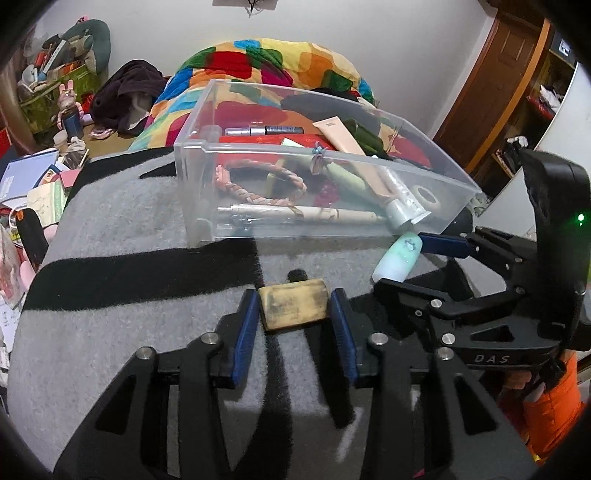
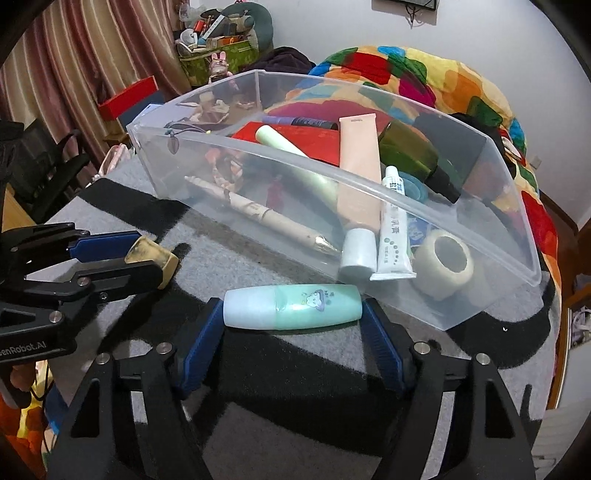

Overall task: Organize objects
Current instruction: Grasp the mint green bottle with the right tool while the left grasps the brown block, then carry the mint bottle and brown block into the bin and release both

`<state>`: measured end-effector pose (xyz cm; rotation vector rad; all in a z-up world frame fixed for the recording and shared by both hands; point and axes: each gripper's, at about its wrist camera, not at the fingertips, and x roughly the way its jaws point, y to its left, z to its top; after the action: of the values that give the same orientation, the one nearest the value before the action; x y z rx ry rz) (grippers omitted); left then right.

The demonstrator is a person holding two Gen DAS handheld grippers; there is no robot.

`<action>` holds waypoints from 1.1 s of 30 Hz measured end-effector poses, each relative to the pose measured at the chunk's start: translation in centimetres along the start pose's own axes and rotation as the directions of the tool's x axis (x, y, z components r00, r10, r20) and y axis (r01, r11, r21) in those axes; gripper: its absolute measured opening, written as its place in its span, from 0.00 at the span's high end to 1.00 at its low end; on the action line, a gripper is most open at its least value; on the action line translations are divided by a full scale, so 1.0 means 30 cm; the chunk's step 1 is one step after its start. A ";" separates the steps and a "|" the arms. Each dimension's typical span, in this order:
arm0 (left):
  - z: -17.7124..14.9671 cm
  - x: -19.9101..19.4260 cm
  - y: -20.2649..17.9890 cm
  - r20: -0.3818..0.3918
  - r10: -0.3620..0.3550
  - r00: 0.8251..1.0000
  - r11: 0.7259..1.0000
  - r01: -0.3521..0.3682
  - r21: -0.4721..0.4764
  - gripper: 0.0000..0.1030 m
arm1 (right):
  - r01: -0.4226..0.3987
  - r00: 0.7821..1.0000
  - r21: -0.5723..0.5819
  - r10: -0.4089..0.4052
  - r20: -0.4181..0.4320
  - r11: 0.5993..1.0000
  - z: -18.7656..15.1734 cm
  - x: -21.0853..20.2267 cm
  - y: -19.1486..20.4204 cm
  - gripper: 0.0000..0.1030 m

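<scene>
Clear plastic bin [image 1: 258,162]: rigid, see-through, straight-walled with rounded corners, standing on a fuzzy grey blanket with broad black stripes [image 1: 129,266].

Contents, heaped and overlapping: peach-coloured squeeze tube [image 2: 360,173] with pale cap; slim pale-green tube [image 2: 295,158]; small white printed tube [image 2: 393,229]; dark green glossy bottle with black neck [image 2: 417,151]; roll of white translucent tape [image 2: 448,264] at the near corner; long cream pen-like stick [image 2: 258,214] along the front wall; braided pink-brown cord loop [image 1: 258,184]; flat red packet [image 2: 295,138]; dark slim tubes at the back.

Left gripper [image 1: 293,314]: black frame, ribbed blue pads. Jaws narrowly apart, one pad at each end of a small yellowish block [image 1: 293,308], scuffed, waxy-looking, rounded edges; the block sits on the blanket in front of the bin. Whether the pads press it cannot be told for sure.

Right gripper [image 2: 293,321]: same make. Jaws fairly wide, bracketing a mint-green bottle [image 2: 293,306], smooth, capsule-shaped, pale frosted cap, small cartoon print, lying lengthwise just beside the bin's front wall. A firm grip cannot be told.

Surroundings: multicoloured patchwork quilt [image 1: 277,62] bunched behind the bin; dark garment [image 1: 129,88]; cluttered shelf with a green pillow [image 2: 251,26]; striped curtain [image 2: 74,55]; wooden door [image 1: 498,74].
</scene>
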<state>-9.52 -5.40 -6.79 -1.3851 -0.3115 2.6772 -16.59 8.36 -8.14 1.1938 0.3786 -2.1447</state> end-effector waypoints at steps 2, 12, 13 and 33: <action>0.003 -0.017 -0.002 0.010 -0.012 1.000 1.000 0.012 -0.006 0.77 | 0.006 1.000 0.009 -0.006 0.012 1.000 -0.006 -0.012 -0.003 0.31; 0.003 -0.047 -0.063 0.018 0.005 1.000 0.998 -0.006 0.063 0.54 | -0.032 0.993 0.064 0.025 0.114 0.997 -0.029 -0.131 -0.034 0.31; 0.000 -0.041 -0.074 0.023 0.026 0.999 0.997 -0.028 0.078 0.50 | -0.040 0.992 0.073 0.031 0.122 0.997 -0.032 -0.143 -0.040 0.31; 0.050 -0.097 -0.158 0.164 0.124 0.979 0.977 -0.149 0.150 0.60 | -0.076 0.964 0.158 0.032 0.265 0.985 -0.013 -0.286 -0.118 0.31</action>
<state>-9.05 -1.55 -2.54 -1.1976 -0.0092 2.8536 -15.42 14.62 -1.40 0.9775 0.0506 -2.2842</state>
